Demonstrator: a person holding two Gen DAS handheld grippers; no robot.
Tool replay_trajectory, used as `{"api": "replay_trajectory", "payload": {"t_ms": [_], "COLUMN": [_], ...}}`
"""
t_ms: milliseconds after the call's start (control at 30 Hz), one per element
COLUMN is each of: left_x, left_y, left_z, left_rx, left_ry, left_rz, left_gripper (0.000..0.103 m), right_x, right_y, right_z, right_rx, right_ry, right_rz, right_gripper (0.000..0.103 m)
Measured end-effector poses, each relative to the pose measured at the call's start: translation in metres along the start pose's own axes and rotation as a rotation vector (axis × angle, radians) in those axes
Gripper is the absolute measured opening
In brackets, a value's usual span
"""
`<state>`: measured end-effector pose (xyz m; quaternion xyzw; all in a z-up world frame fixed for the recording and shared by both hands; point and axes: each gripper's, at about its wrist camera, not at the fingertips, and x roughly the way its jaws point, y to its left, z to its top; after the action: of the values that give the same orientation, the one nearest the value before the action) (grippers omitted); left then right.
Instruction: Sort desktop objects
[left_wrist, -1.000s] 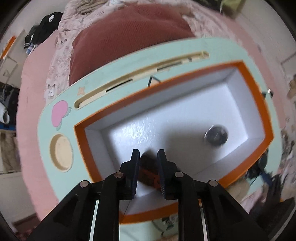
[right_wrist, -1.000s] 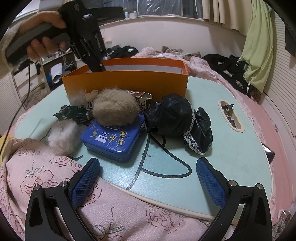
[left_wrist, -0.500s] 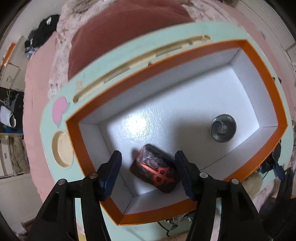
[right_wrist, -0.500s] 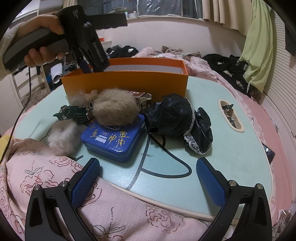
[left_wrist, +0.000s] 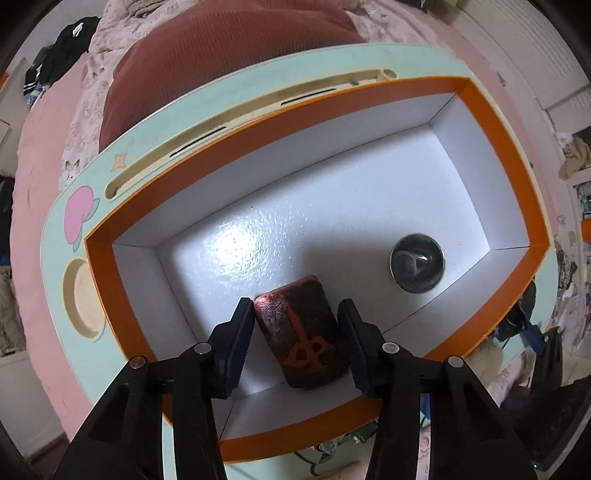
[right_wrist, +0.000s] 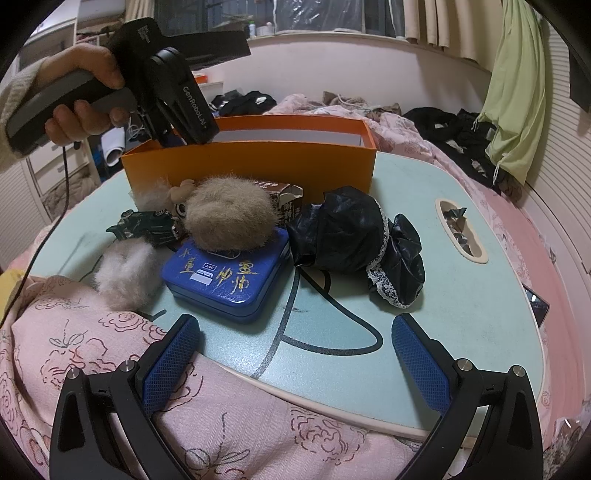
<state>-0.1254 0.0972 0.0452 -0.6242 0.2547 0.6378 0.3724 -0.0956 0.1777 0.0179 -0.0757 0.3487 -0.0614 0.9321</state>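
Left wrist view: left gripper (left_wrist: 295, 319) points straight down into the orange box (left_wrist: 495, 122), fingers (left_wrist: 238, 338) apart and closing, the dark red case (left_wrist: 301, 334) lying between them on the white box floor near the box's near-left corner; pads look just clear of its sides, contact not certain. Case's long axis runs roughly along the fingers' line of sight, tilted slightly, so the pads flank its long sides. Small metal cup (left_wrist: 416, 261) sits upright toward the box's right end, well apart from the case. Right wrist view: right gripper (right_wrist: 295, 352) hangs over the worktop's (right_wrist: 461, 295) near edge, fingers wide apart, nothing between them. Blue tin (right_wrist: 225, 275) with tan fluff ball (right_wrist: 229, 214) on top lies straight ahead, slightly left; black lace pouch (right_wrist: 354, 236) ahead-right; white fluff (right_wrist: 127, 271) at near-left edge. Right hand is nearer these unsorted items; blue tin looks the likely next pick.
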Motion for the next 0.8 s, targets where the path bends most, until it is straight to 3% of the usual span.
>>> {"api": "replay_trajectory", "payload": {"t_ms": [100,300,600,800], "left_x": [-0.004,-0.016,-0.039,-0.023], "left_y": [0.005,0.015,0.028,0.036], "left_z": [0.000,0.000,0.009,0.021], "left_rx": [-0.034,-0.084,-0.135,-0.165], "left_ry": [-0.031,-0.091,-0.202,-0.220], "left_rz": [-0.004,0.012,-0.053,-0.057], "left_gripper": [0.041,0.041,0.040,0.041], "right_x": [0.000,0.001,0.000,0.001], "right_y": [0.000,0.000,0.000,0.000], "right_z": [0.000,0.001,0.000,0.000], "right_rx": [0.002,0.006,0.011,0.014], "right_ry": [0.000,0.001,0.002,0.003], "right_rz": [-0.002,-0.005,-0.010,-0.014], "right_gripper": [0.103,0.103,0.103,0.103]}}
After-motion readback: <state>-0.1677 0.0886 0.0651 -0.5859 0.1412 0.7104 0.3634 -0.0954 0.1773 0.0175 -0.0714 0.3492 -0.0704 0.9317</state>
